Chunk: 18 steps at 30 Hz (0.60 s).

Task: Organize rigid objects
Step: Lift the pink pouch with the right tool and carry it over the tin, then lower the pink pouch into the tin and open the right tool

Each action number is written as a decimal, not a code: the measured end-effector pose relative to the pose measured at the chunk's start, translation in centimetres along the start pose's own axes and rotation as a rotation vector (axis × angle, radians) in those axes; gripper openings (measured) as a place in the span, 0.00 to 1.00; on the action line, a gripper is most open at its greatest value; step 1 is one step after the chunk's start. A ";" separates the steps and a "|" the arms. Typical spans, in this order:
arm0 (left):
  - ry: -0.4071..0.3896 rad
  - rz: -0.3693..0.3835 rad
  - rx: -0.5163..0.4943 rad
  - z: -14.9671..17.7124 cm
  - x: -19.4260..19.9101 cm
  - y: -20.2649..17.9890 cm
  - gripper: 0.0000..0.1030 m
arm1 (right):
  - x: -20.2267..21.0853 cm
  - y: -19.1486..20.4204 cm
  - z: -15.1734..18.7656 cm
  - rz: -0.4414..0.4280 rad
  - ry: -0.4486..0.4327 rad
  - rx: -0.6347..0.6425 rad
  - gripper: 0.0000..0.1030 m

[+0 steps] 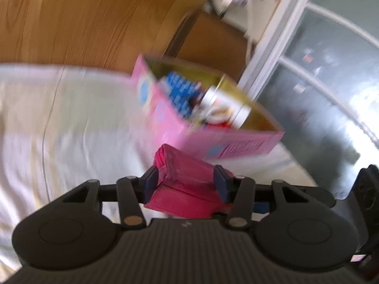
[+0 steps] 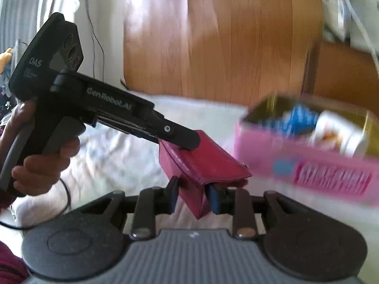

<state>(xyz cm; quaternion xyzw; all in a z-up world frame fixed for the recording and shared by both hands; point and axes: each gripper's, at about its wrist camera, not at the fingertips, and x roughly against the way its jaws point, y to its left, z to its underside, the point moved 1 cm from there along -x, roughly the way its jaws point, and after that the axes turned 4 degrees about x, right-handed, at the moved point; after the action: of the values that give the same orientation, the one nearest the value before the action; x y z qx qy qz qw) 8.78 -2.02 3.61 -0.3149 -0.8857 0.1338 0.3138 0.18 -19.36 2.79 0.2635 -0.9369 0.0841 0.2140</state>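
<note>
In the left wrist view the left gripper point(image 1: 187, 181) is clamping a folded red wallet point(image 1: 189, 177) low in the middle of the frame, its blue pads point(image 1: 151, 182) pressing on the two opposite sides. In the right wrist view the right gripper point(image 2: 193, 195) is also pinching the same wallet point(image 2: 203, 163), biting only its near lower corner at bottom centre, while the other gripper is reaching in from the upper left and bearing on the wallet's far top edge. A person's hand point(image 2: 35, 163) is wrapping the handle at the left edge. So both tools are gripping one item, held in the air above the white bedsheet point(image 1: 71, 118).

Further out, the pink box point(image 1: 180, 127) is sitting on the sheet just beyond the wallet, at middle right of the left view and at the right edge of the right view. It is already holding a blue-printed pack point(image 1: 182, 92) and a white tin point(image 1: 225, 108), so part of the sorting looks done. The wallet is not yet inside; carrying it over the rim and letting go is what appears to be left. No other loose items are showing, though blur is hiding much.

The wallet's long axis is running from the lower left toward the right of the right view, tilting downward, with its folded spine pointing toward the box.
</note>
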 end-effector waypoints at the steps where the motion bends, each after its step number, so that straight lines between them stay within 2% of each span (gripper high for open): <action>1: -0.024 0.012 -0.010 -0.7 0.5 -0.5 0.52 | 0.7 -0.3 -0.6 0.006 -0.033 0.003 0.24; 4: -0.081 0.041 -0.053 -3.1 0.6 -2.4 0.52 | 2.2 -2.0 -2.3 0.036 -0.114 -0.005 0.24; 6: -0.087 0.046 -0.082 -4.5 -0.7 -3.4 0.52 | 2.6 -3.7 -3.0 0.054 -0.133 -0.026 0.24; 11: -0.051 0.045 -0.120 -7.0 -6.2 -5.3 0.52 | 1.8 -8.3 -3.6 0.126 -0.104 -0.050 0.24; 15: -0.002 0.040 -0.100 -8.0 -10.1 -5.4 0.52 | 0.1 -12.4 -3.3 0.127 -0.057 -0.136 0.24; 18: 0.012 0.009 -0.073 -8.4 -12.5 -5.2 0.52 | -0.7 -14.7 -3.1 0.112 -0.048 -0.171 0.24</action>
<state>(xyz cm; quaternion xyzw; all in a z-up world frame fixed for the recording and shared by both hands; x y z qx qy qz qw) 19.25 -13.68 6.40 -0.3311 -0.8867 0.1011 0.3066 9.61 -30.68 5.86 0.1935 -0.9587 0.0091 0.2081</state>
